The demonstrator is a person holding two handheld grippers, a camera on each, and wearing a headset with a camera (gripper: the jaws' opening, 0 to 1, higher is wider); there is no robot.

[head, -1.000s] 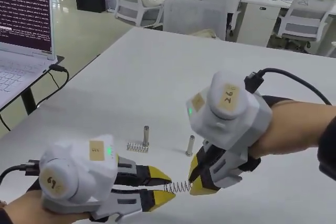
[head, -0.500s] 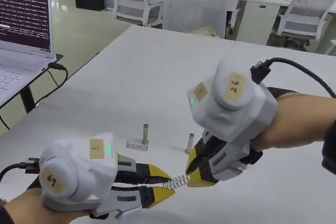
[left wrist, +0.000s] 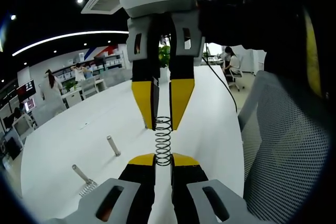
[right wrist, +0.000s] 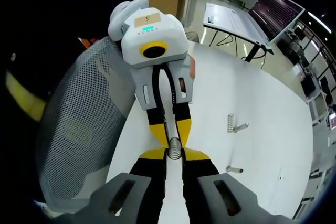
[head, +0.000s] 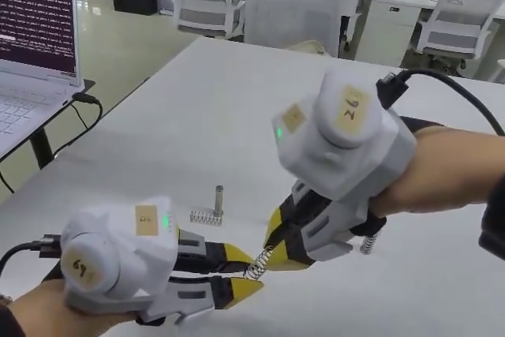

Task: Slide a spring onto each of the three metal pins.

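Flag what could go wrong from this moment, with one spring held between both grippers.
The spring is pinched at both ends, by the left gripper and the right gripper. If either pair of fingers slips, it may flick away across the table. Held only by its ends, it could also bend or stretch if the hands drift apart. A pin stands upright nearby, and a low swing might knock it.
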